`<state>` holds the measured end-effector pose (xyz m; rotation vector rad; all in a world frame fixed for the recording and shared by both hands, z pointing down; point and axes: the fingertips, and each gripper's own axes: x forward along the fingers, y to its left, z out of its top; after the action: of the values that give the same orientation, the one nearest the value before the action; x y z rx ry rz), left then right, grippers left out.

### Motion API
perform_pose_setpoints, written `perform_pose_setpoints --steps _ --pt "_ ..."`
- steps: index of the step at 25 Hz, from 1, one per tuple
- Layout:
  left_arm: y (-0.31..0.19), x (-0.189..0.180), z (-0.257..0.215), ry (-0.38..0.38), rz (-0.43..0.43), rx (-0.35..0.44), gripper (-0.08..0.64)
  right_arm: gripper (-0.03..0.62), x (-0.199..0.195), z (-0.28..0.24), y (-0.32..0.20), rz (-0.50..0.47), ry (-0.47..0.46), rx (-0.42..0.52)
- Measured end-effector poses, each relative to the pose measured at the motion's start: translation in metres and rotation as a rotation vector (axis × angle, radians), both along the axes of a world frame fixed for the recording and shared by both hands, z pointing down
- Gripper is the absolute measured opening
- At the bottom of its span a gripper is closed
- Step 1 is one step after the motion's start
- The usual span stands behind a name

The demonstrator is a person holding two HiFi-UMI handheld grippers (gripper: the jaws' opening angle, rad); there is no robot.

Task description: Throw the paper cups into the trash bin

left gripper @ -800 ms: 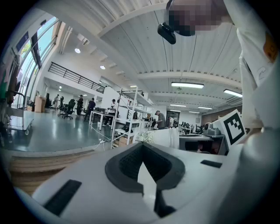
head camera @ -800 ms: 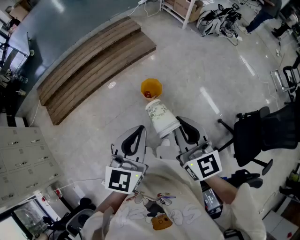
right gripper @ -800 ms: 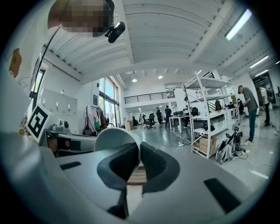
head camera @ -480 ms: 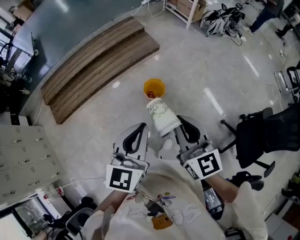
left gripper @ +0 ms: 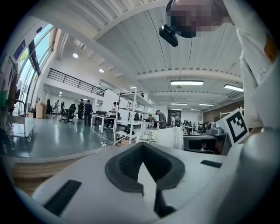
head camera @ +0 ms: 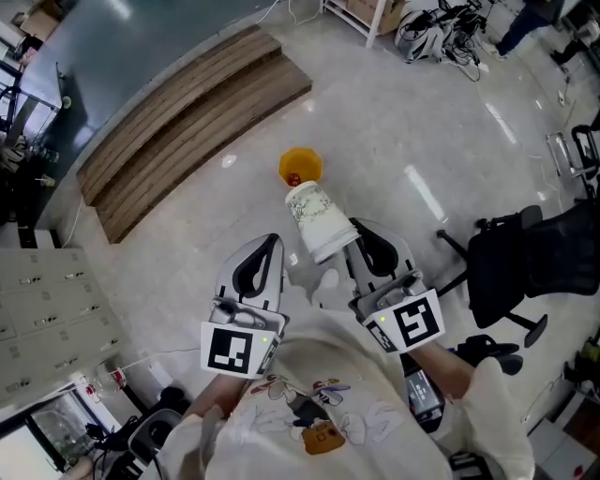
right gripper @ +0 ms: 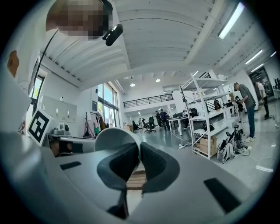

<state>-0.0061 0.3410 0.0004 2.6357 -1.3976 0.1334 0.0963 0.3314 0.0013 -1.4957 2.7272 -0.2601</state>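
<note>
A white paper cup [head camera: 319, 220] with a green print hangs tilted above the floor, its closed base pointing toward a small orange trash bin [head camera: 300, 167] that stands on the floor just beyond it. Something red lies inside the bin. My right gripper [head camera: 337, 249] is shut on the cup's rim; in the right gripper view the cup wall [right gripper: 114, 141] sits pinched between the jaws of the right gripper [right gripper: 139, 148]. My left gripper [head camera: 265, 247] is beside it, shut and empty, and in the left gripper view the left gripper [left gripper: 144, 151] has the cup [left gripper: 169, 138] just past its tips.
A curved wooden platform [head camera: 187, 108] lies on the floor beyond the bin. A black office chair [head camera: 530, 267] stands at the right. Grey lockers [head camera: 47, 309] line the left. Shelving and tangled cables [head camera: 427, 23] sit at the far top.
The cup stays held in the right gripper, raised a little and slightly nearer the bin. The left gripper has drifted a bit to the left.
</note>
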Motion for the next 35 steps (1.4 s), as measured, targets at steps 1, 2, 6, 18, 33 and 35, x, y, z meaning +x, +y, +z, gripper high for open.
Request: perform_pose_setpoints --steps 1,2,6,18,33,35 --pt "0.0 0.003 0.0 0.0 -0.002 0.0 0.005 0.026 0.003 -0.002 0.0 -0.001 -0.004 0.006" --pt "0.001 0.007 0.0 -0.001 -0.002 0.0 0.005 0.027 0.006 -0.004 -0.001 -0.003 -0.007 0.012" --pt "0.009 0.023 0.001 -0.009 -0.005 0.008 0.005 0.028 0.02 -0.01 0.002 -0.016 -0.019 0.036" --pt "-0.03 0.035 0.015 0.001 -0.035 -0.009 0.005 0.028 0.039 0.008 -0.047 -0.007 -0.016 0.014" --pt "-0.249 -0.049 0.023 0.056 0.039 -0.042 0.005 0.028 -0.04 0.016 -0.252 0.057 0.067 0.023" --pt "-0.275 -0.058 0.027 0.06 0.056 -0.058 0.005 0.028 -0.05 0.017 -0.273 0.072 0.081 0.03"
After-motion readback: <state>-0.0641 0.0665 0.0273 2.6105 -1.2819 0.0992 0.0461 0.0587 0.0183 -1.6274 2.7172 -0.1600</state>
